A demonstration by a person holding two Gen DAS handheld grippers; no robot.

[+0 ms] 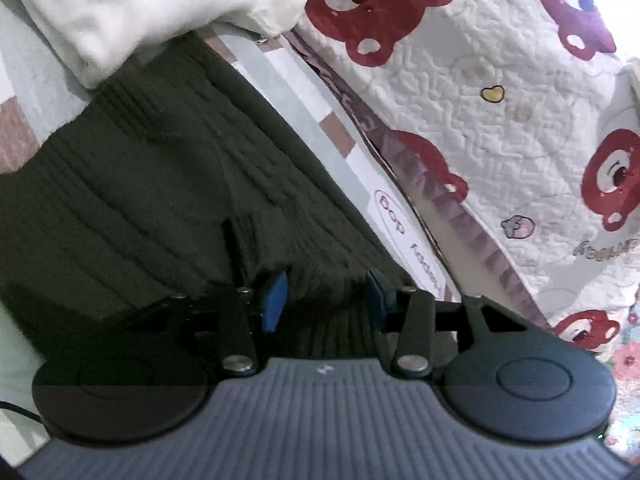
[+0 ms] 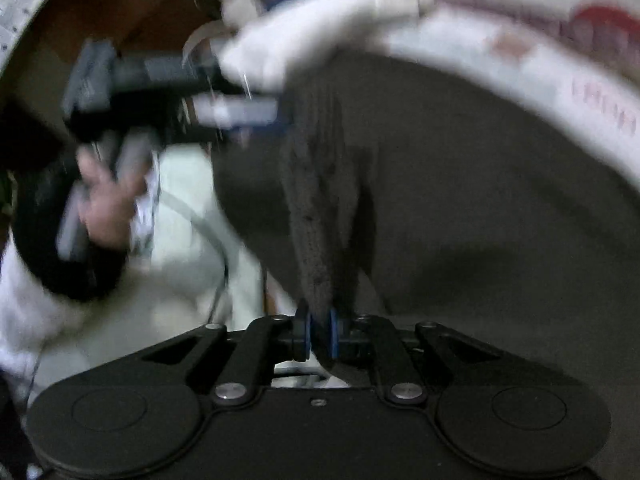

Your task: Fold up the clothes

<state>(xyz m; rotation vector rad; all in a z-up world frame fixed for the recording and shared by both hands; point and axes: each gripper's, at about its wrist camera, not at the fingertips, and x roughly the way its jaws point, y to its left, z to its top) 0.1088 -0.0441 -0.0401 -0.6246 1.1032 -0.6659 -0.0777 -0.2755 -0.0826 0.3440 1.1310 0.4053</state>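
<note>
Dark green ribbed knitwear, a sweater point(image 1: 132, 184), lies spread on a bed sheet point(image 1: 280, 92) with pale blocks of colour, beside a white quilt point(image 1: 500, 128) printed with red bears. White cloth point(image 1: 120, 4) covers the sweater's far end. The left gripper point(image 1: 326, 300) stands over the knit with its blue pads point(image 1: 274, 300) apart, nothing pressed between them. In the blurred right wrist view, the right gripper point(image 2: 319, 334) has its pads nearly together, clamped on a raised fold of the sweater point(image 2: 320, 216). A hand point(image 2: 106, 208) holds the other tool at the left.
</note>
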